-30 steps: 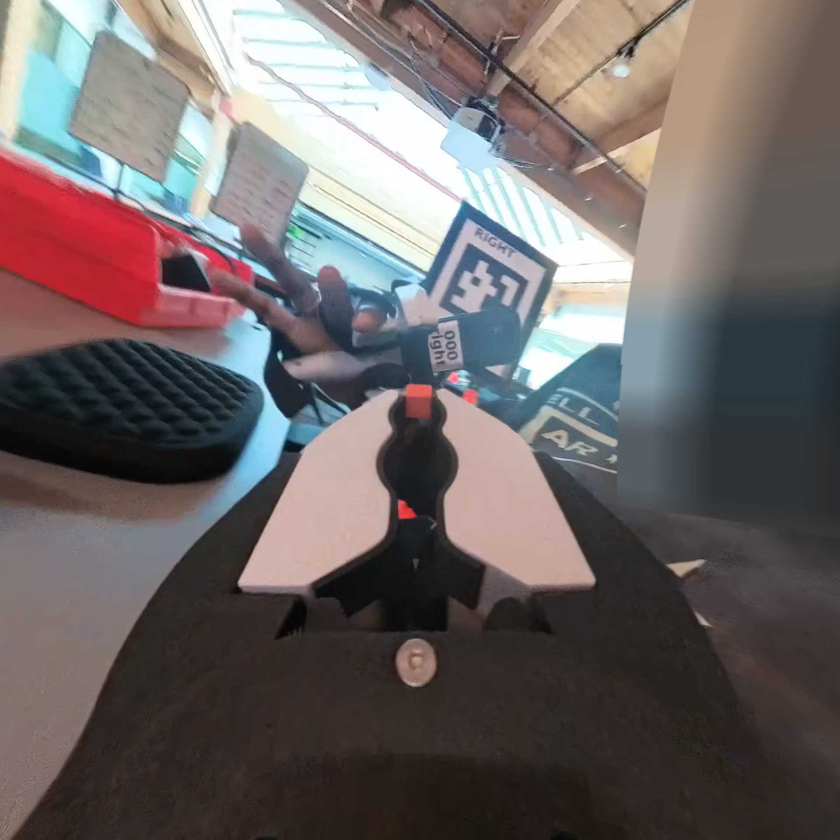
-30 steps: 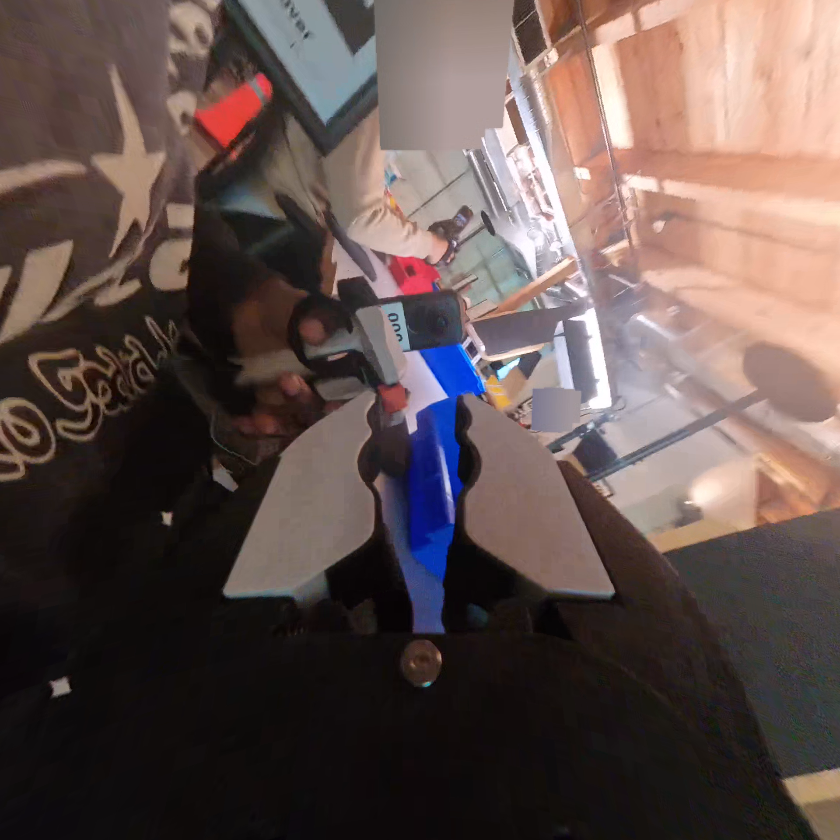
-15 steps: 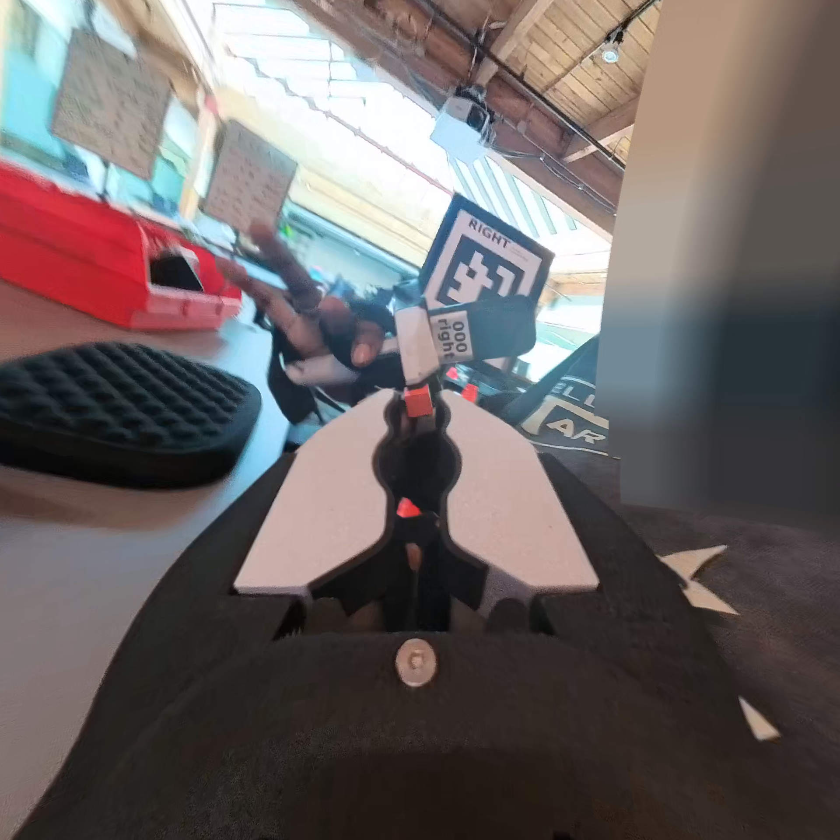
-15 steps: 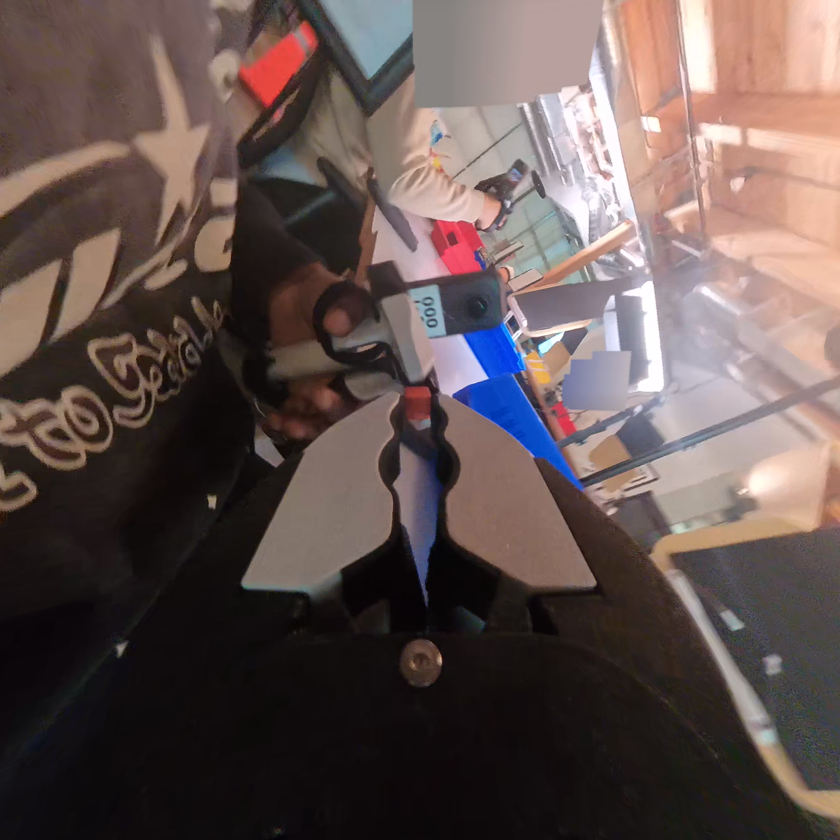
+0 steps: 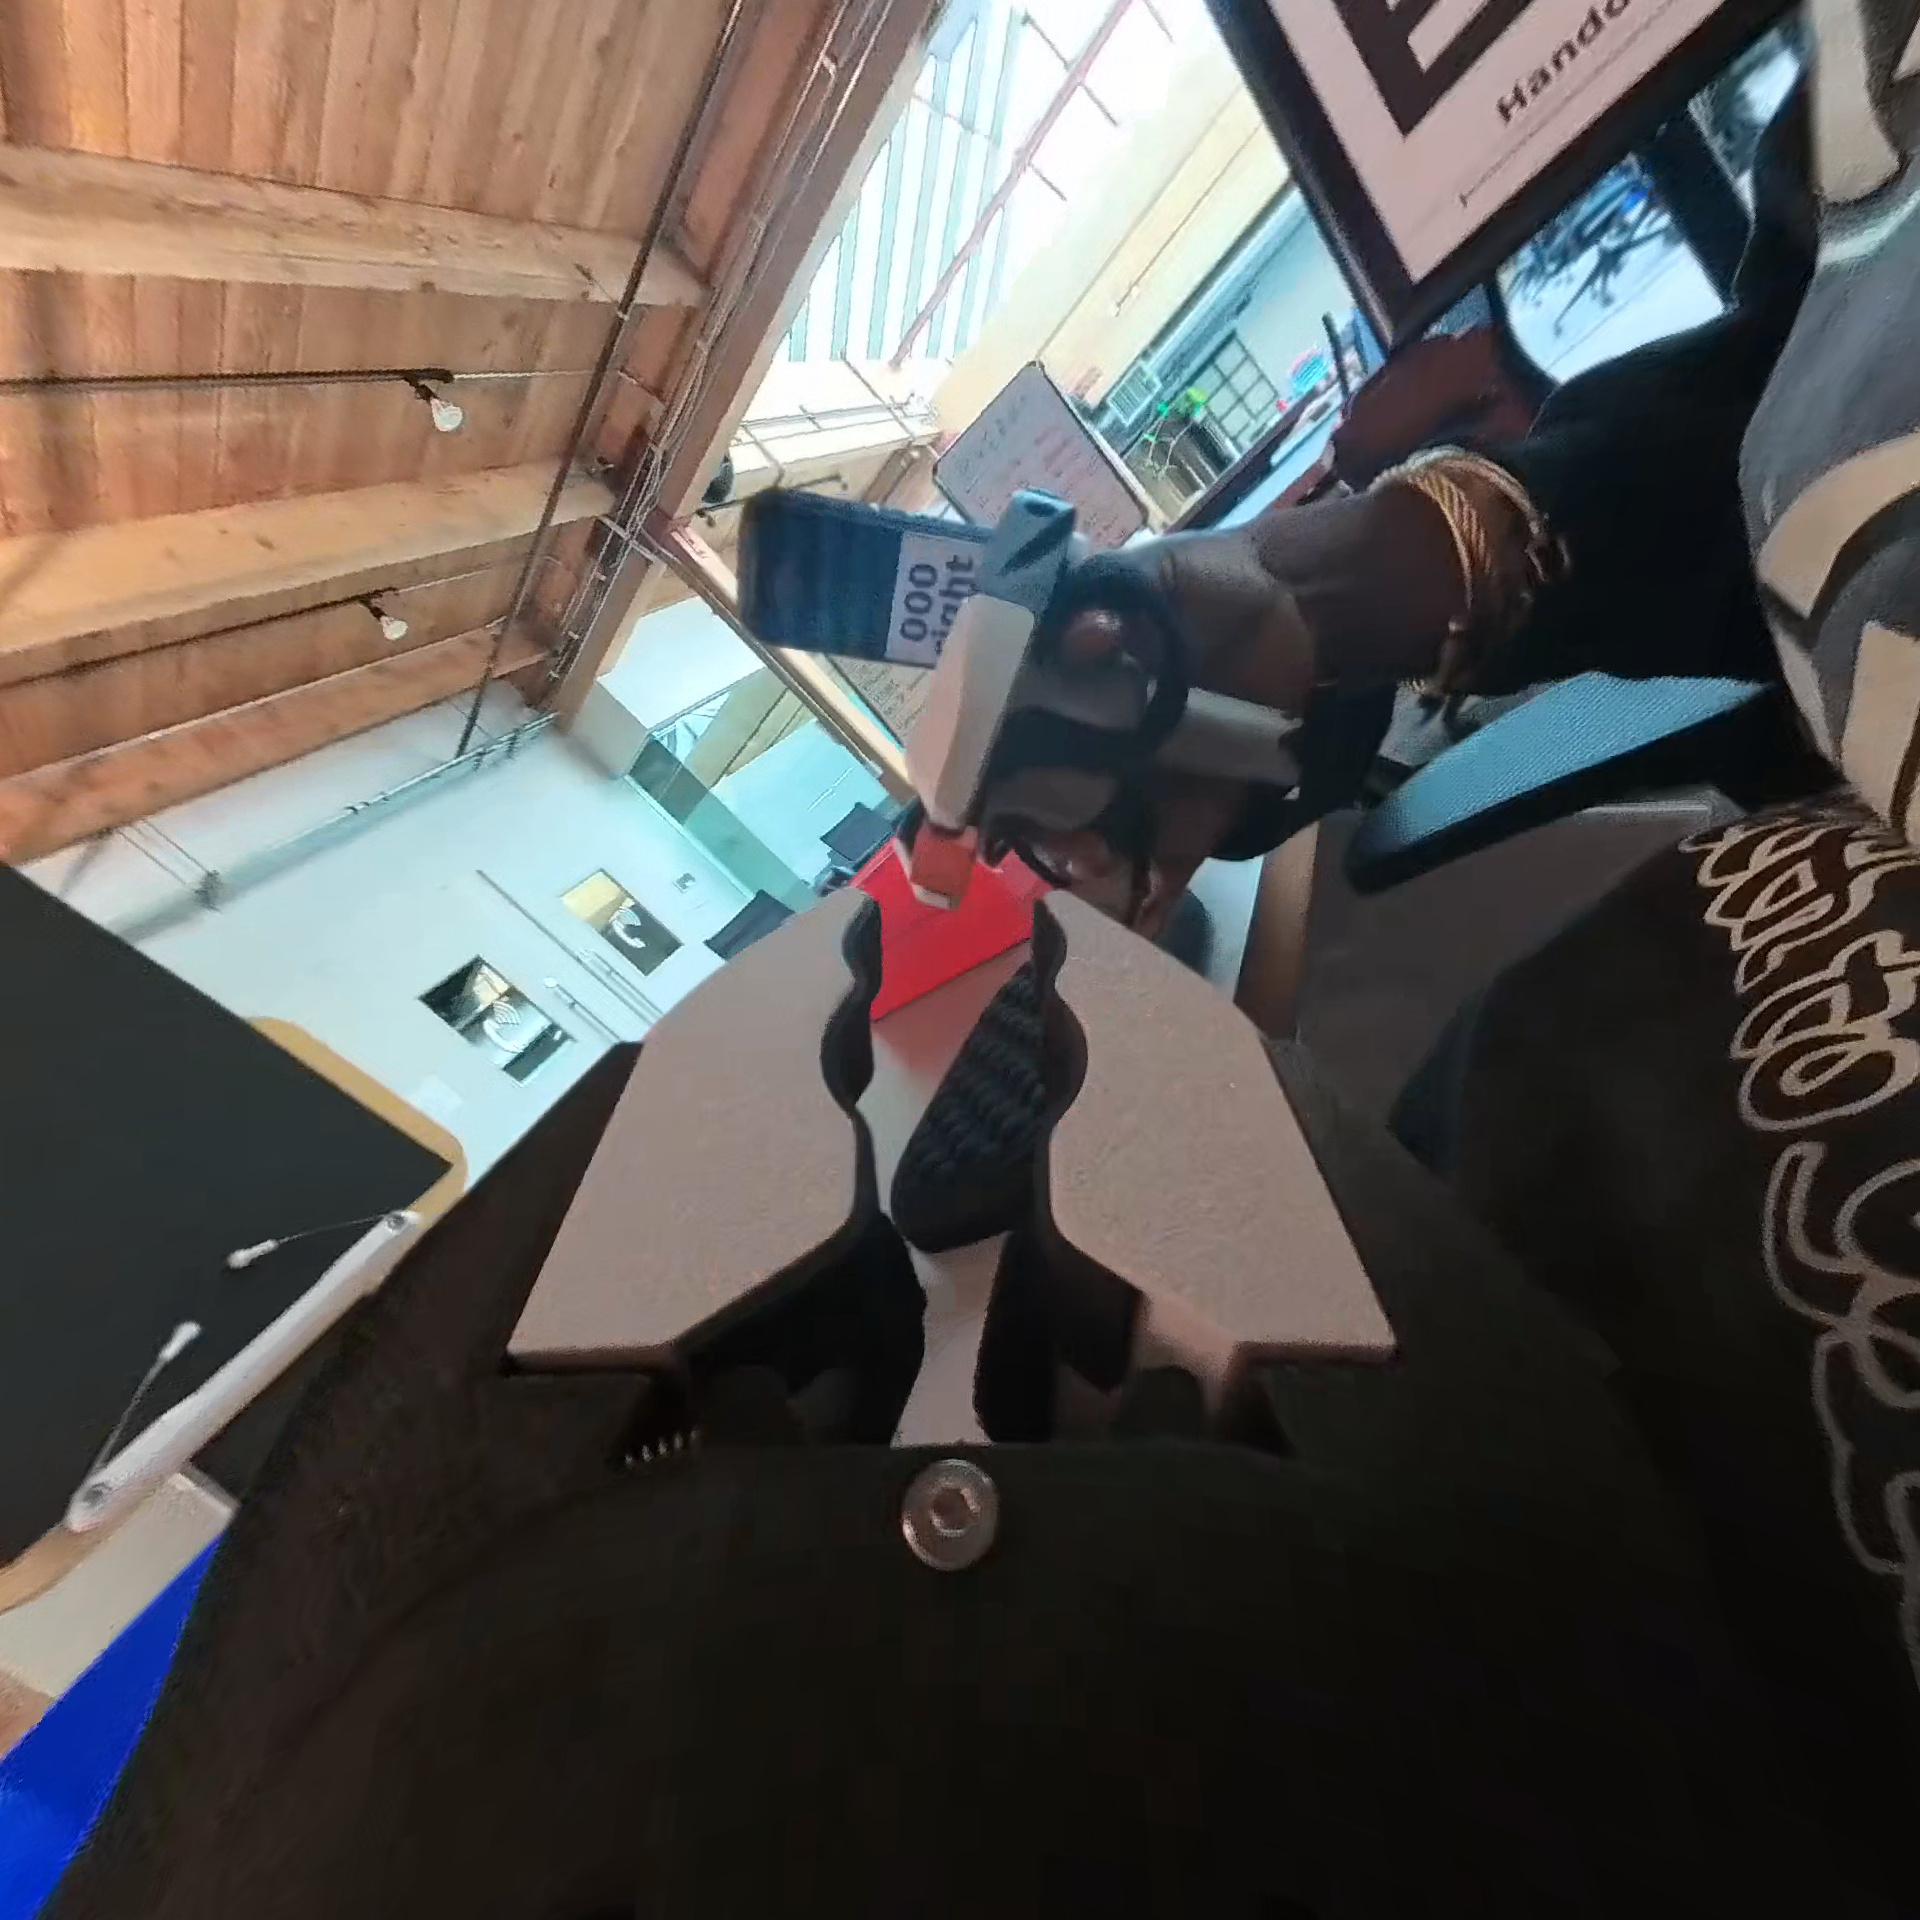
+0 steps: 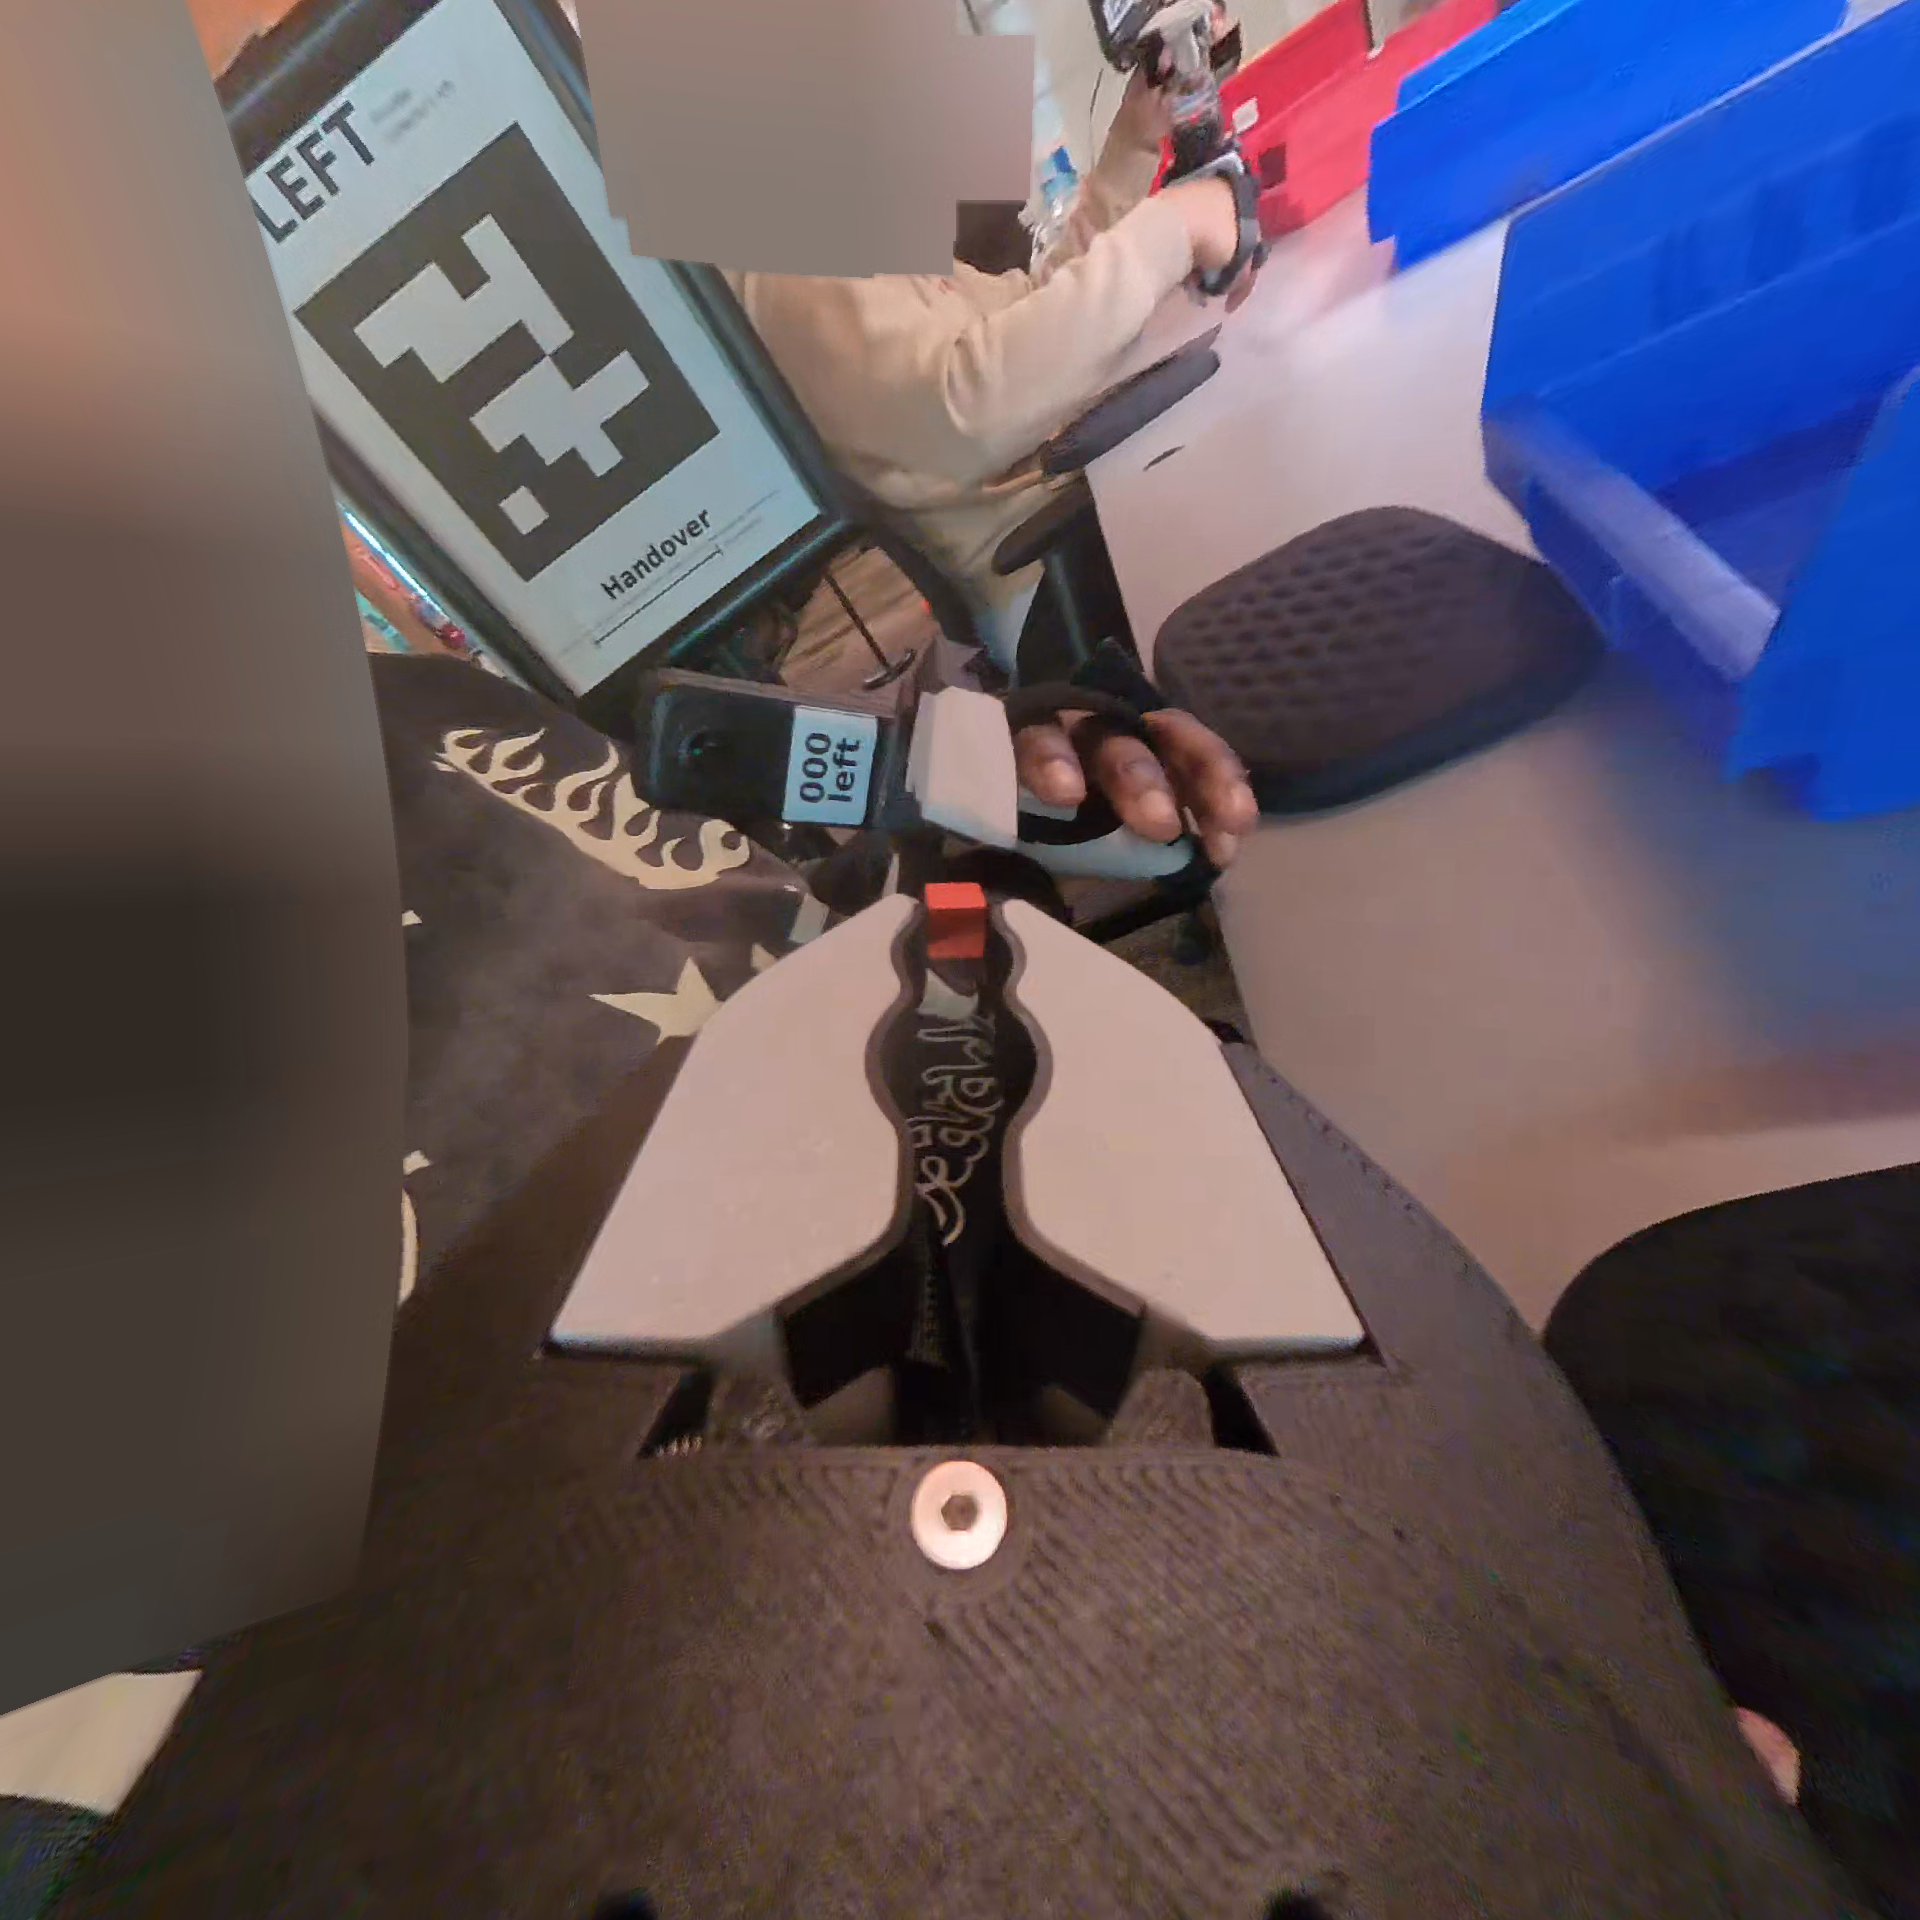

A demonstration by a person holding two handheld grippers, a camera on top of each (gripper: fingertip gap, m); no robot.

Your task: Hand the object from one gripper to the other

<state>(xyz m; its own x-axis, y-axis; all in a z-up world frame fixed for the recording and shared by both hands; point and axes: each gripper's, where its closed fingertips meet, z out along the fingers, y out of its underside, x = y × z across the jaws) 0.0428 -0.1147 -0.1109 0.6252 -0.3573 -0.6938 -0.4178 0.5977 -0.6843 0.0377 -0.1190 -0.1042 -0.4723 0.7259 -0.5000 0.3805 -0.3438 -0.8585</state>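
Small red-orange block [image 6: 954,921] between pale grey fingers [image 6: 790,1132] on a black textured gripper body [image 6: 956,1662]; same grey fingers [image 5: 727,1153] and black body on the left gripper [image 5: 951,940]. Black garment [image 5: 1787,1143] with cream scrollwork, stars and flame motifs. Black-and-white square-pattern marker board [image 6: 520,353] in a dark frame. Bright blue bins [image 6: 1704,343], red bins [image 6: 1320,94] farther back. Black dimpled pad [image 6: 1361,644] on a pale grey table [image 6: 1455,935]. Beige sleeve [image 6: 966,353] on a second person. Warm brown wooden ceiling planks [image 5: 312,260], gold-toned bracelets [image 5: 1475,520] at the wrist
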